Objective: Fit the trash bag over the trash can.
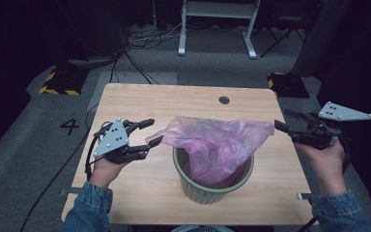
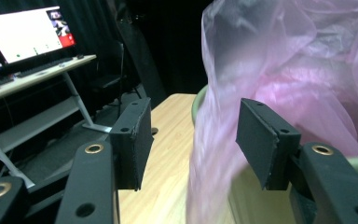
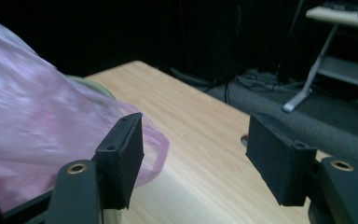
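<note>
Wooden table (image 1: 140,104) at centre frame: both hands level, left gripper (image 1: 153,131) and right gripper (image 1: 281,121) released beside crumpled translucent pink bag (image 1: 212,140) billowing from green bin (image 1: 207,191)

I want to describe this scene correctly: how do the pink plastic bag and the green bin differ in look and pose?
The pink plastic bag is thin, translucent and crumpled; the green bin is opaque and rigid. The bag spreads wide above the rim toward both sides, while the bin stands upright and compact on the table. They share one spot: the bag's lower part hangs inside the bin.
</note>
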Demonstrator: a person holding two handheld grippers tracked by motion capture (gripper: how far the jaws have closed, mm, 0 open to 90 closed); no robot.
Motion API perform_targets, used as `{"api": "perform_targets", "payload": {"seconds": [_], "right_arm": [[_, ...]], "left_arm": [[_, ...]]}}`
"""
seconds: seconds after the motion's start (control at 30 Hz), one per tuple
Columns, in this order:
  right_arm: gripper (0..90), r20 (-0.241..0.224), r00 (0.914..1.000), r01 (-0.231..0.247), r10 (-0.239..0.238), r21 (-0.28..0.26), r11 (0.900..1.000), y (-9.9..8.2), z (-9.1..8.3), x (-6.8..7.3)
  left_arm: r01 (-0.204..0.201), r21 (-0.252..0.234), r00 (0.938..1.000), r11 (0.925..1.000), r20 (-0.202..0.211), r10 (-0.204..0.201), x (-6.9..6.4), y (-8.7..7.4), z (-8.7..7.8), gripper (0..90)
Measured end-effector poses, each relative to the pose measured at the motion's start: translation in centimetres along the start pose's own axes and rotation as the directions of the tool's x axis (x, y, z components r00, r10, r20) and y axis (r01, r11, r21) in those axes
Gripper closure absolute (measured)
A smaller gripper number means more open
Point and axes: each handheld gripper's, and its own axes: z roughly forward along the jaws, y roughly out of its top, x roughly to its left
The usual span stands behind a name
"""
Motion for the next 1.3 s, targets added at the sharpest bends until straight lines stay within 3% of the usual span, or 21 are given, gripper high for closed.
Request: {"api": "perform_targets", "payload": {"seconds": [0.07,0.13,0.27,0.33,0.4,0.43,0.57,0.63,0.73,0.9,1.1,1.3], "right_arm": [[36.1,-0.041,0.9985,0.037,-0.038,-0.025,0.9990,0.8,-0.8,0.7],[35.9,-0.087,0.9901,0.108,-0.111,-0.037,0.9935,1.5,-1.4,2.1],[35.3,-0.133,0.9609,0.238,-0.243,-0.053,0.9698,2.1,-1.5,4.8],[35.7,-0.181,0.9512,0.246,-0.250,-0.042,0.9683,2.4,-0.9,5.6],[36.8,-0.191,0.9465,0.261,-0.260,-0.021,0.9652,2.5,-0.2,5.9],[42.3,-0.199,0.9460,0.259,-0.255,-0.008,0.9658,2.6,0.3,5.9],[80.4,-0.239,0.9510,0.211,-0.196,0.037,0.9769,2.5,1.0,5.4],[89.2,-0.235,0.9534,0.206,-0.189,0.049,0.9774,2.2,0.9,5.3],[89.8,-0.240,0.9536,0.198,-0.182,0.046,0.9790,1.4,0.3,5.6],[90.0,-0.299,0.9410,0.183,-0.158,0.057,0.9815,-0.9,-1.3,6.3],[90.0,-0.345,0.9290,0.168,-0.134,0.070,0.9833,-3.7,-3.0,7.1],[90.0,-0.367,0.9263,0.141,-0.084,0.129,0.9816,-6.2,-3.3,7.1]], "left_arm": [[-0.027,0.017,0.9996,0.9995,0.001,0.027,-0.3,0.8,0.6,45.0],[-0.035,0.015,0.9993,0.9993,0.014,0.034,-0.5,1.3,1.0,44.9],[-0.058,0.028,0.9980,0.9979,0.026,0.057,-1.0,2.2,1.8,46.9],[-0.069,0.046,0.9971,0.9965,0.034,0.068,-1.2,2.4,2.2,53.2],[-0.070,0.051,0.9966,0.9963,0.046,0.067,-1.4,2.5,2.4,60.9],[-0.068,0.053,0.9966,0.9963,0.052,0.065,-1.4,2.5,2.4,65.5],[-0.048,0.035,0.9943,0.9983,0.097,0.044,-1.2,2.3,2.0,78.0],[-0.034,0.035,0.9930,0.9988,0.114,0.030,-1.2,2.1,1.7,83.6],[-0.018,0.027,0.9897,0.9995,0.142,0.014,-1.5,1.6,0.7,87.6],[-0.025,0.027,0.9834,0.9993,0.180,0.020,-2.5,0.7,-1.4,89.3],[-0.058,0.027,0.9696,0.9980,0.240,0.050,-4.1,-0.8,-3.4,89.6],[-0.070,0.078,0.9530,0.9945,0.300,0.044,-5.2,-2.7,-3.3,89.7]]}}
